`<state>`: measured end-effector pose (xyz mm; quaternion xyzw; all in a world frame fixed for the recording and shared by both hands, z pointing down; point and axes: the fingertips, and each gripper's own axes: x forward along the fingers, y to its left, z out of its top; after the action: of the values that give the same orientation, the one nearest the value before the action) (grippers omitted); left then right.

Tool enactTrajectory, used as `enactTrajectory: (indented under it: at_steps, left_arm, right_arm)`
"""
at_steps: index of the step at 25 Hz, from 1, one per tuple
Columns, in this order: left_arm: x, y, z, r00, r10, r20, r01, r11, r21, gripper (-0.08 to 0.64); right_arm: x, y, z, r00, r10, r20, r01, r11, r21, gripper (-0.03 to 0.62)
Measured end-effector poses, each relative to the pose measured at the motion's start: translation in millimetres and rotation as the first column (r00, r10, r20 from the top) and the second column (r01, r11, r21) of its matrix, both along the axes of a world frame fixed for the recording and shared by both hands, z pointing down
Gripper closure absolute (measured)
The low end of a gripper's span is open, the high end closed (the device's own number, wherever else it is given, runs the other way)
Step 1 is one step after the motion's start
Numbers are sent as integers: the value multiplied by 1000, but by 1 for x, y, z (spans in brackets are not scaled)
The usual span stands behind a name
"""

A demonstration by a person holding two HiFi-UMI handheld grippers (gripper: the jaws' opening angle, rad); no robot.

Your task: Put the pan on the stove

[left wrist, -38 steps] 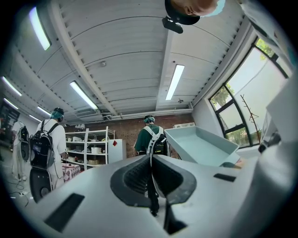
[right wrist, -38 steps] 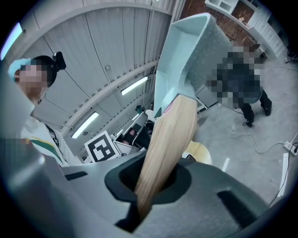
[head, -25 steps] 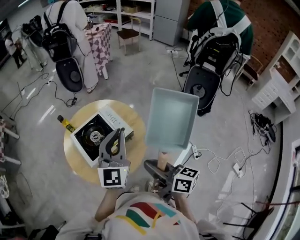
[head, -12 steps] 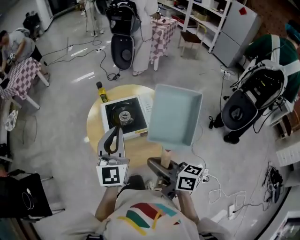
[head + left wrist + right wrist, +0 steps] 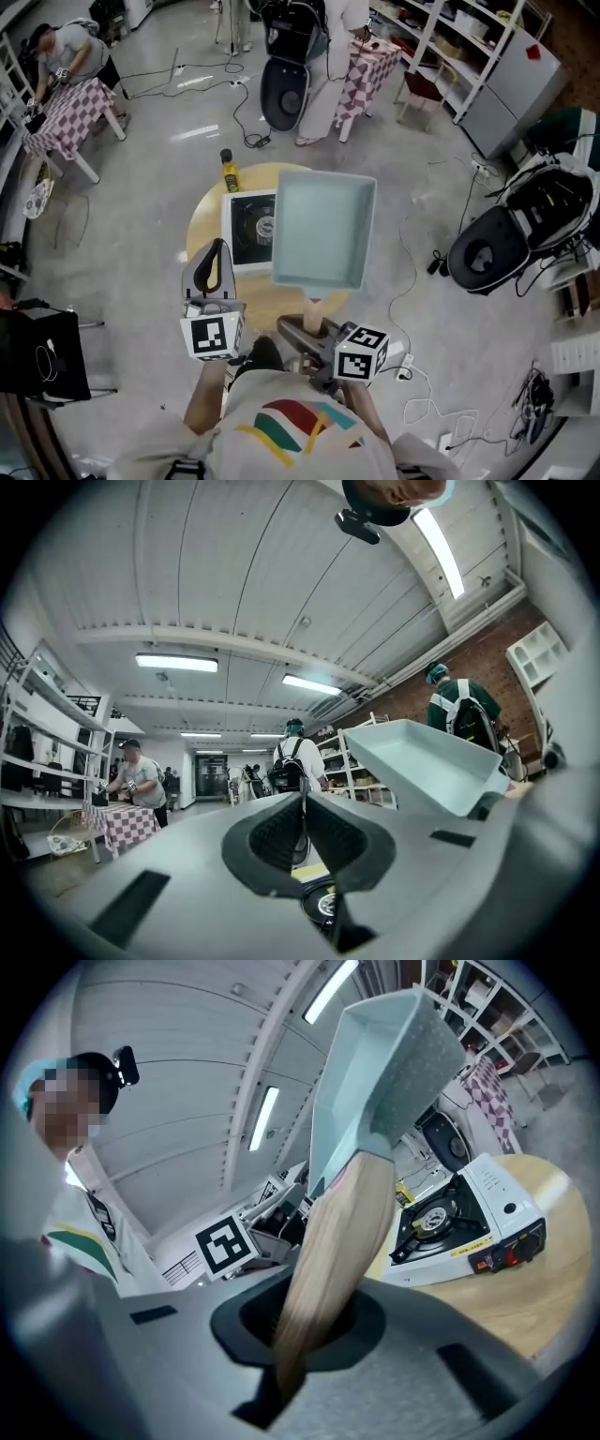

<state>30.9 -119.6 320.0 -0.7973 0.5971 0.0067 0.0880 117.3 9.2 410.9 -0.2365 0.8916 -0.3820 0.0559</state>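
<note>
A pale blue square pan (image 5: 319, 232) with a wooden handle (image 5: 314, 313) hangs in the air, and my right gripper (image 5: 307, 335) is shut on that handle. From above, the pan covers the right part of a white portable stove (image 5: 246, 230) on a round wooden table (image 5: 208, 217). In the right gripper view the handle (image 5: 333, 1241) runs up from between the jaws to the pan (image 5: 375, 1082), with the stove (image 5: 459, 1218) below and beyond it. My left gripper (image 5: 216, 251) is shut and holds nothing, near the table's front-left edge. Its view shows the pan (image 5: 422, 766) at the right.
A yellow oil bottle (image 5: 228, 172) stands at the table's far edge. People with backpacks, round black machines (image 5: 284, 89) (image 5: 483, 255), checked tables (image 5: 66, 103), shelves and floor cables (image 5: 412, 281) surround the table.
The table and stove have slid from the left to beneath the pan as both grippers swung towards them. The pan stays gripped by its handle; the left gripper stays shut.
</note>
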Motion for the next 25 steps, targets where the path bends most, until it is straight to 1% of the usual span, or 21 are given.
enactTrajectory:
  at_steps: [3,5,9,13,15,20,22,25]
  left_arm:
    - [12,-15,-5,1000,15,6,-15,1000,2,551]
    - [13,-24,-4,1000,23,15,-23,1000,-1,551]
    - [5,-44,8,999,33,28,-31,998,-61,551]
    - [-17,-72,9,999,17,31,-15,998,-63,551]
    - [-30,-89,8,1000,5,21,-4,998,-64,551]
    - [-63,-123,7,1000,0,1,0,999,-46,551]
    - [-74,-134,8,1000,-1,-12,1,998,-61,551]
    - [-84,-148,16,1000,-12,-7,12,997,-82,551]
  right_arm:
    - [3,-18,-6,1000,-13,6,13,1000,5,591]
    - [1,-31,-9,1000,-23,15,23,1000,4,589]
    - [-10,-61,-10,999,-42,18,42,999,7,589]
    - [-33,-94,-15,997,-69,46,70,998,-5,589]
    - [-43,-112,-19,995,-82,50,83,997,-6,589]
    - [-68,-153,-15,995,-103,1,103,995,-17,589]
    - [-78,-165,-14,993,-116,-6,116,993,-33,590]
    - [-88,-177,-11,993,-120,8,120,992,-41,591]
